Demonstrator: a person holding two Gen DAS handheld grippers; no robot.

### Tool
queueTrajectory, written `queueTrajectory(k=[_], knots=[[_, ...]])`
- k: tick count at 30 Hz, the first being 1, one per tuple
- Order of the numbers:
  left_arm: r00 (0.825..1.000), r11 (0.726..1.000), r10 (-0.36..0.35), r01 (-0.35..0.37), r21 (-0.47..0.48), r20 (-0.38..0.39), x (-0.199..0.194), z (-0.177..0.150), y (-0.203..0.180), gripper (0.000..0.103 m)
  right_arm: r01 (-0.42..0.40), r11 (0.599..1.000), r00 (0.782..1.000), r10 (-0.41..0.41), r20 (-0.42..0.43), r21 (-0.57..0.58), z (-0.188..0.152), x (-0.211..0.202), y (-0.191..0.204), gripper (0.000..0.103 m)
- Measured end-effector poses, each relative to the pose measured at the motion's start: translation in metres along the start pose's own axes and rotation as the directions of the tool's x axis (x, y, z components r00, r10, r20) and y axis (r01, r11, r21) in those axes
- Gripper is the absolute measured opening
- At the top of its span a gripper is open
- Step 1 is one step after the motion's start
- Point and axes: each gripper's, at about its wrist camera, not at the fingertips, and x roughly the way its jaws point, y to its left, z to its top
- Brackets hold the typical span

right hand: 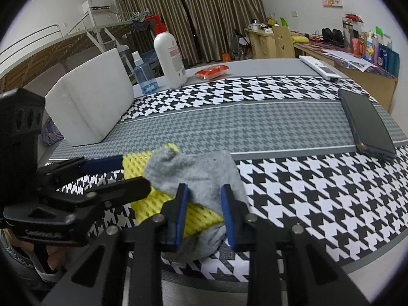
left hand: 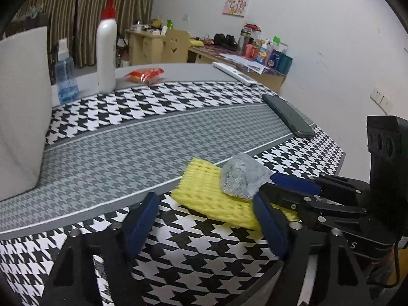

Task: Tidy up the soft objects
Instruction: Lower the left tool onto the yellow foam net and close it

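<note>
The right gripper (right hand: pixel 204 199) had its blue pads on either side of a gray sock (right hand: pixel 196 173), the cloth bunched between them; whether they were pinching it or only straddling it could not be told. The sock lay on a yellow sponge mat (right hand: pixel 142 168) at the near edge of the houndstooth tablecloth (right hand: pixel 306 191). The left gripper (left hand: pixel 204 216) was spread wide and held nothing, its pads above the cloth with the mat just beyond its right pad, at about one o'clock. In the right wrist view, a white foam block (right hand: pixel 94 102) stood at ten o'clock, a spray bottle (right hand: pixel 144 76) and a pump bottle (right hand: pixel 169 56) at eleven, a red packet (right hand: pixel 211 71) at twelve, and a phone (right hand: pixel 367 125) at two.
</note>
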Motion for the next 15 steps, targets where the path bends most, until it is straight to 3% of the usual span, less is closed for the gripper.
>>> queueTrajectory(k=[5, 9, 12, 15], knots=[[1.0, 1.0, -0.012, 0.012, -0.017, -0.024, 0.0055, -0.0018, 0.0, 0.058, -0.003, 1.0, 1.0, 0.003, 0.005, 0.012, -0.0004, -0.0017, -0.0044, 0.031], [0.999, 0.999, -0.023, 0.022, -0.028, -0.04, 0.0091, -0.0026, 0.0001, 0.042, 0.0, 1.0, 1.0, 0.0, 0.011, 0.026, -0.0005, -0.0028, -0.0069, 0.031], [0.999, 0.999, -0.029, 0.028, -0.023, -0.044, 0.0081, -0.0042, -0.001, 0.04, 0.005, 0.999, 1.0, -0.005, 0.011, 0.034, -0.0006, -0.0028, -0.009, 0.031], [0.999, 1.0, -0.024, 0.024, -0.01, -0.042, 0.0078, -0.0047, -0.003, 0.025, 0.018, 1.0, 1.0, -0.018, 0.013, 0.025, 0.0004, -0.0033, -0.0074, 0.031]])
